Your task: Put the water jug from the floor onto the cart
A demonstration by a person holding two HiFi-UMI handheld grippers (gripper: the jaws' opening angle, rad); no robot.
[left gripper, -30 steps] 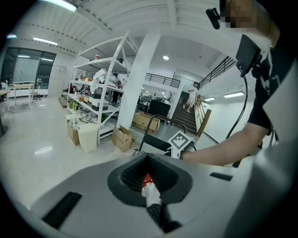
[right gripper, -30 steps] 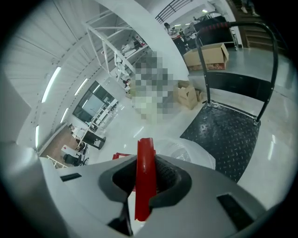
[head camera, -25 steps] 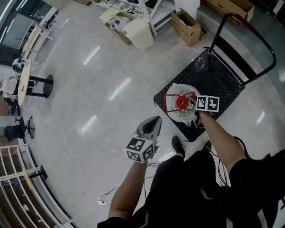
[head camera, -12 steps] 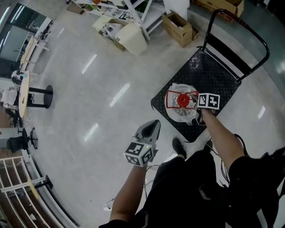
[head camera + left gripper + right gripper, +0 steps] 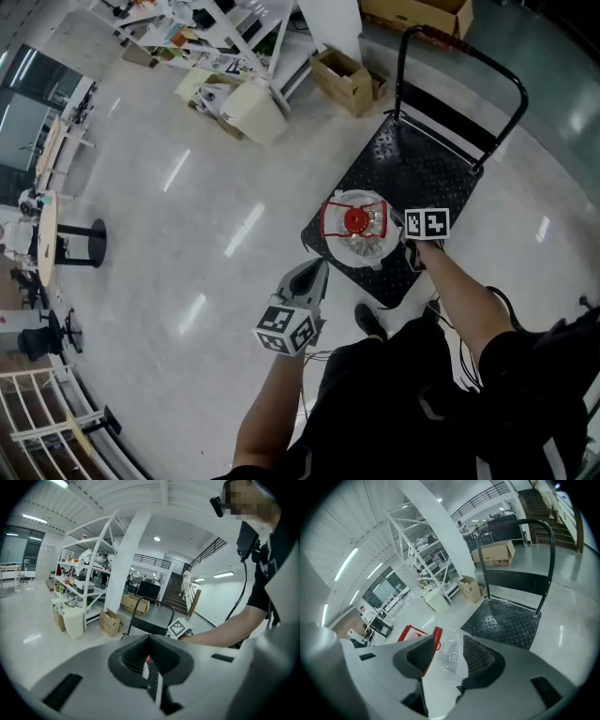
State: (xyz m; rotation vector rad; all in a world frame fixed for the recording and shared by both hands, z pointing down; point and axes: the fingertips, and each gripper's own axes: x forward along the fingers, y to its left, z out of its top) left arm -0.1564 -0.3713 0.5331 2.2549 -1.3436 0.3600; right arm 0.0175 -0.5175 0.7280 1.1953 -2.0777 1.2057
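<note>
Pale polished floor fills most of the head view, as it did a second ago, though the whole scene now sits higher and further left in that view. The black diamond-plate cart stands on it with its curved push handle at the far end, and an open cardboard box lies just beyond. The clear water jug stands upright on the near corner of the cart's deck, where it stood in both earlier frames.

The right gripper is just beside the jug's right side. Its jaws have just been opening and now stand wide apart. In the right gripper view a strip of the jug's red carry handle and some clear plastic show in the gap, with neither pad pressing on them. A second ago this gripper sat tight against the jug's top.

The left gripper hangs over bare floor near the person's shoe, well apart from the cart. Its jaws are together with nothing between them, as before.

The jug's red cap faces up.
</note>
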